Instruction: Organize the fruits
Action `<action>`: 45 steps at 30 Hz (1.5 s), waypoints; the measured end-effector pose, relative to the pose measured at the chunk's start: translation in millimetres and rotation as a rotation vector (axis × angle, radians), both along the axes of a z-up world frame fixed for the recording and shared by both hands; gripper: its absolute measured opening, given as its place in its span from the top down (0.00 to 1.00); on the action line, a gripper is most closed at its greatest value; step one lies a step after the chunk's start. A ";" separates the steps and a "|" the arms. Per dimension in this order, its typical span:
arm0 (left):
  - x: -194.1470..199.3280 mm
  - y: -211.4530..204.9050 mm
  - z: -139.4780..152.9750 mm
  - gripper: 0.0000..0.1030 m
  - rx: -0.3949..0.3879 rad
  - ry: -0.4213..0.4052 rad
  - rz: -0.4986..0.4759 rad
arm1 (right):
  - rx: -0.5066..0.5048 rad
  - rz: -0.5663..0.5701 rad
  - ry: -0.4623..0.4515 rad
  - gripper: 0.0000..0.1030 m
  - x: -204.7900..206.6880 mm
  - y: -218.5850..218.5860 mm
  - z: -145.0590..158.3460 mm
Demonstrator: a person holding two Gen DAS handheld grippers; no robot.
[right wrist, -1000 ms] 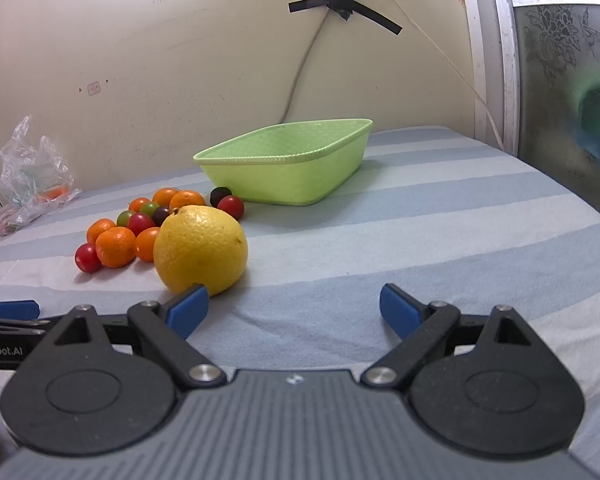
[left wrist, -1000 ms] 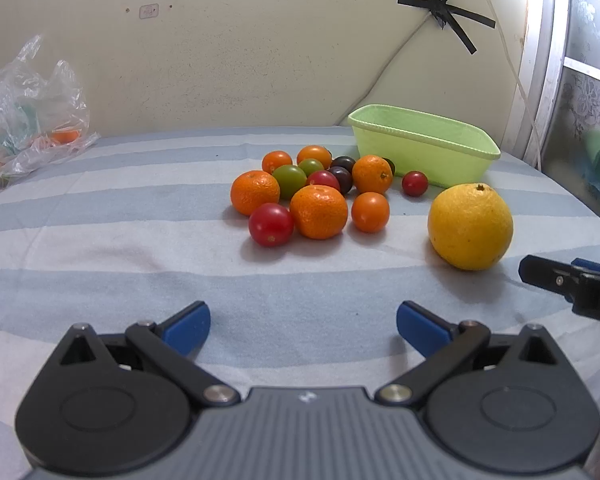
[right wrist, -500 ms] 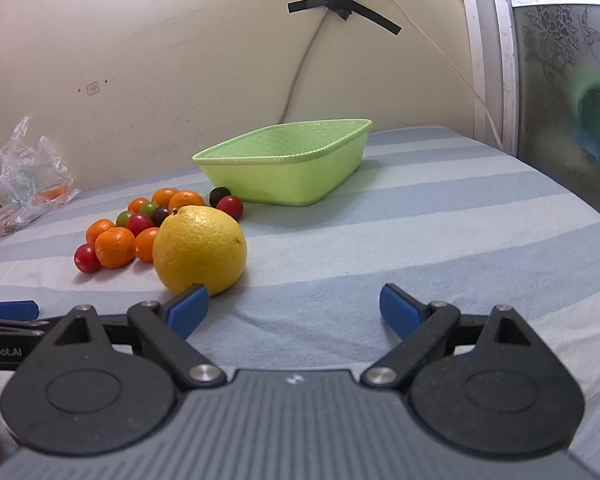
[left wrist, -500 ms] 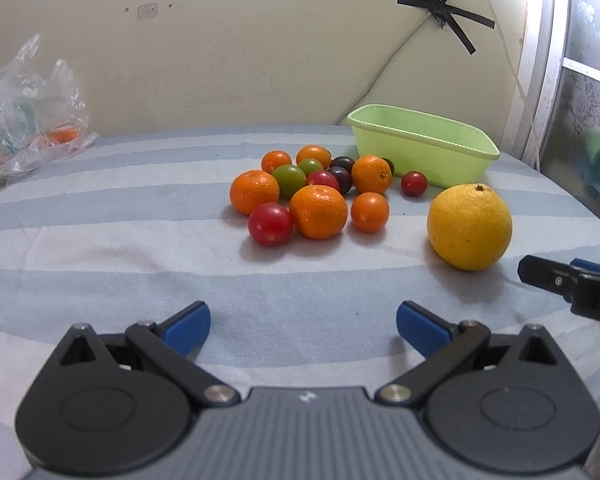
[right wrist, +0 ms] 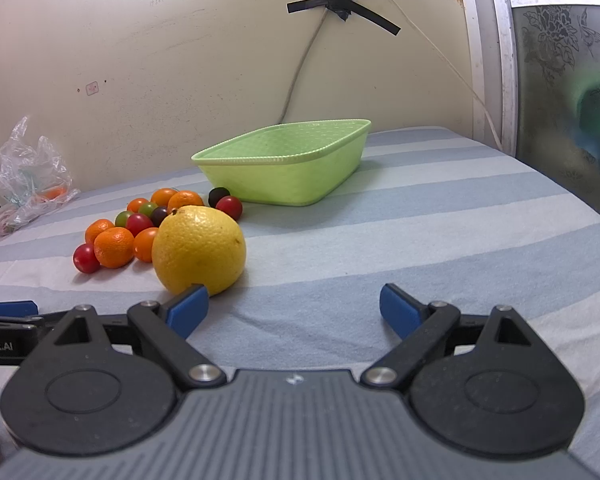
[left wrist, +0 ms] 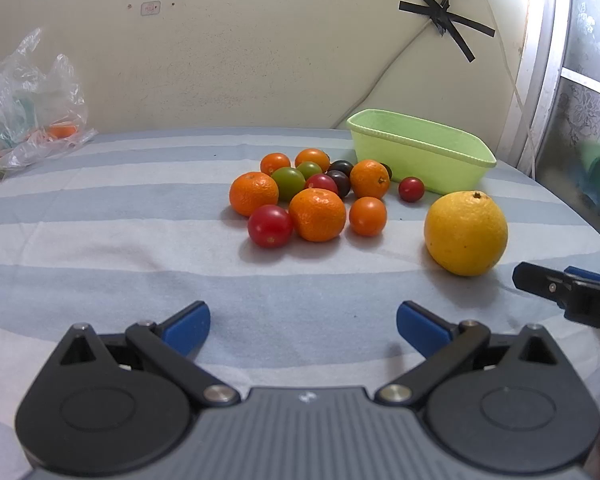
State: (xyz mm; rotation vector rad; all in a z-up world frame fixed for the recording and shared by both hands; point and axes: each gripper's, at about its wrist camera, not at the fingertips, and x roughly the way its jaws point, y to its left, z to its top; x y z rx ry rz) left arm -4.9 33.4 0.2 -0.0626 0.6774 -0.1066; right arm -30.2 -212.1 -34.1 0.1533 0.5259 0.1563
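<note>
A large yellow citrus fruit (left wrist: 466,233) lies on the striped cloth, right of a cluster of small oranges (left wrist: 317,214) and red, green and dark cherry tomatoes (left wrist: 270,226). An empty light green basket (left wrist: 420,160) stands behind them. My left gripper (left wrist: 303,326) is open and empty, well short of the cluster. My right gripper (right wrist: 294,307) is open and empty; its left fingertip (right wrist: 188,306) is just in front of the yellow fruit (right wrist: 199,250). The basket (right wrist: 292,172) and cluster (right wrist: 114,246) also show in the right wrist view.
A crumpled clear plastic bag (left wrist: 32,104) lies at the far left by the wall. A cable (right wrist: 304,68) hangs down the wall behind the basket. A window frame (right wrist: 488,52) bounds the right side. The cloth's edge curves off at the right.
Both grippers have stayed almost still and open. The views have shifted only very slightly; no fruit has moved.
</note>
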 end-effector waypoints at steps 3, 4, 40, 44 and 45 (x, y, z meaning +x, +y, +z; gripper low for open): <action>-0.1 0.3 0.1 0.00 -0.002 0.000 -0.002 | 0.000 0.000 0.000 0.08 0.0 0.2 -0.1; -0.3 0.6 0.1 0.00 -0.003 -0.001 -0.003 | 0.000 0.000 0.000 0.08 0.0 0.2 -0.1; 0.9 0.2 0.0 0.00 -0.016 -0.003 -0.003 | -0.003 -0.001 0.001 0.08 0.2 1.1 0.0; 0.8 0.4 0.0 0.00 -0.015 -0.003 -0.003 | -0.004 -0.002 0.001 0.08 0.3 1.2 0.1; 0.8 0.4 -0.1 0.00 -0.016 -0.003 -0.003 | -0.004 -0.002 0.001 0.08 0.3 1.2 0.2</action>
